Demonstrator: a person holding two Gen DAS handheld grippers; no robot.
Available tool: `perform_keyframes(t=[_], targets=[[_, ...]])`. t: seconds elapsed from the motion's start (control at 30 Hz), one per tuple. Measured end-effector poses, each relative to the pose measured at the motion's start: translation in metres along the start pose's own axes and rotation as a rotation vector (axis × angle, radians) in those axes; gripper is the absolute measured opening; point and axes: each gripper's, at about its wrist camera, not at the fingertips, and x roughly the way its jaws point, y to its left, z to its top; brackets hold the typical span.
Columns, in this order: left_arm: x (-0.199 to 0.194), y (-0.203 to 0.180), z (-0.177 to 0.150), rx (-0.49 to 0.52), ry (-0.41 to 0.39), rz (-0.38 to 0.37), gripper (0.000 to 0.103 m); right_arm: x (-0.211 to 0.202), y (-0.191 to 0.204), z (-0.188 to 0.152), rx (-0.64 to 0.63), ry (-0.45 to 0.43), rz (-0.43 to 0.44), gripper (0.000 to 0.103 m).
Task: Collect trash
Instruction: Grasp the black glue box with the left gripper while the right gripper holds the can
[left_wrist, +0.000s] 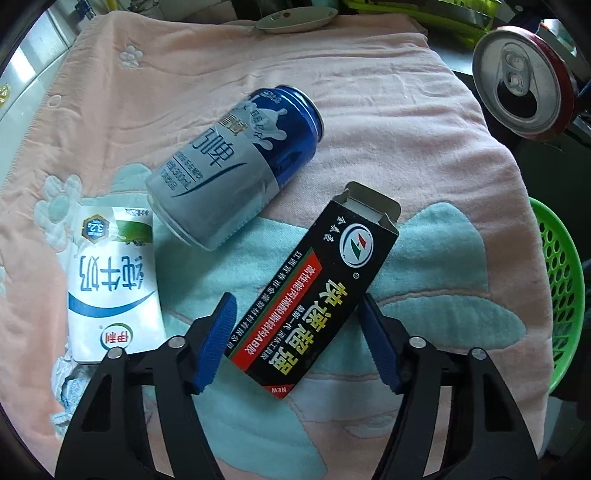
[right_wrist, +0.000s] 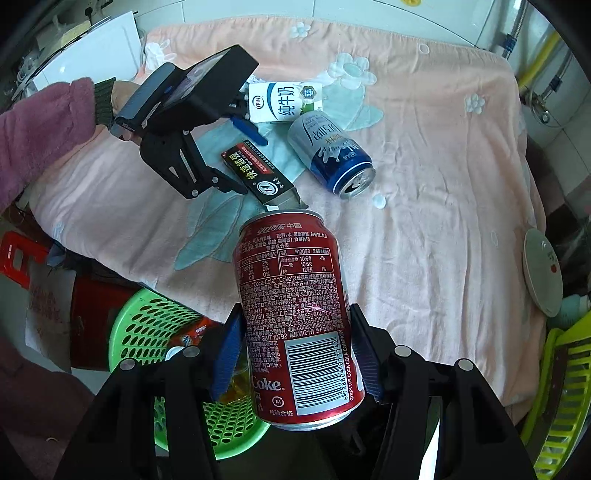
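A black glue box (left_wrist: 314, 291) lies flat on the pink towel (left_wrist: 221, 74). My left gripper (left_wrist: 295, 301) straddles it. The right pad touches the box's edge, the left pad stands a sliver off it, so the jaws are open. The right wrist view shows the left gripper (right_wrist: 255, 166) held by a hand in a purple sleeve, over that box (right_wrist: 258, 177). My right gripper (right_wrist: 295, 354) is shut on a red cola can (right_wrist: 299, 321), held near the towel's edge beside a green basket (right_wrist: 147, 325). The red can (left_wrist: 524, 81) shows its open top at upper right.
A blue and silver can (left_wrist: 236, 166) lies on its side beyond the box, and a white milk carton (left_wrist: 114, 280) lies left of it. Crumpled paper (left_wrist: 70, 384) sits by the carton. A plate (right_wrist: 543, 273) and a yellow-green rack (right_wrist: 561, 387) stand at the right.
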Motion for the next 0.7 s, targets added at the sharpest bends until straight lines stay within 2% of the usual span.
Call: perform_keyframes(t=[0.13, 0.23, 0.33, 0.43, 0.53, 0.63, 0.7], targets=[[-0.005, -0.002, -0.002, -0.042, -0.02, -0.032, 0.058, -0.002, 0.002, -0.004, 0.004, -0.003, 0.002, 0.054], [-0.007, -0.008, -0.004, -0.072, -0.017, -0.044, 0.058, -0.003, 0.004, -0.006, 0.005, -0.01, 0.009, 0.054], [-0.006, -0.014, -0.004, -0.11, 0.008, -0.04, 0.065, -0.003, 0.008, -0.009, 0.003, -0.02, 0.019, 0.054], [-0.006, -0.021, 0.0, -0.104, 0.019, -0.035, 0.073, -0.005, 0.012, -0.014, 0.007, -0.026, 0.031, 0.054], [-0.003, -0.026, 0.003, -0.086, 0.035, -0.023, 0.073, -0.008, 0.017, -0.019, 0.001, -0.026, 0.035, 0.054], [-0.001, -0.022, 0.005, -0.127, 0.026, -0.042, 0.056, -0.012, 0.021, -0.024, -0.006, -0.03, 0.036, 0.054], [-0.002, -0.022, 0.004, -0.159, 0.021, -0.04, 0.054, -0.015, 0.023, -0.026, -0.009, -0.037, 0.034, 0.054]])
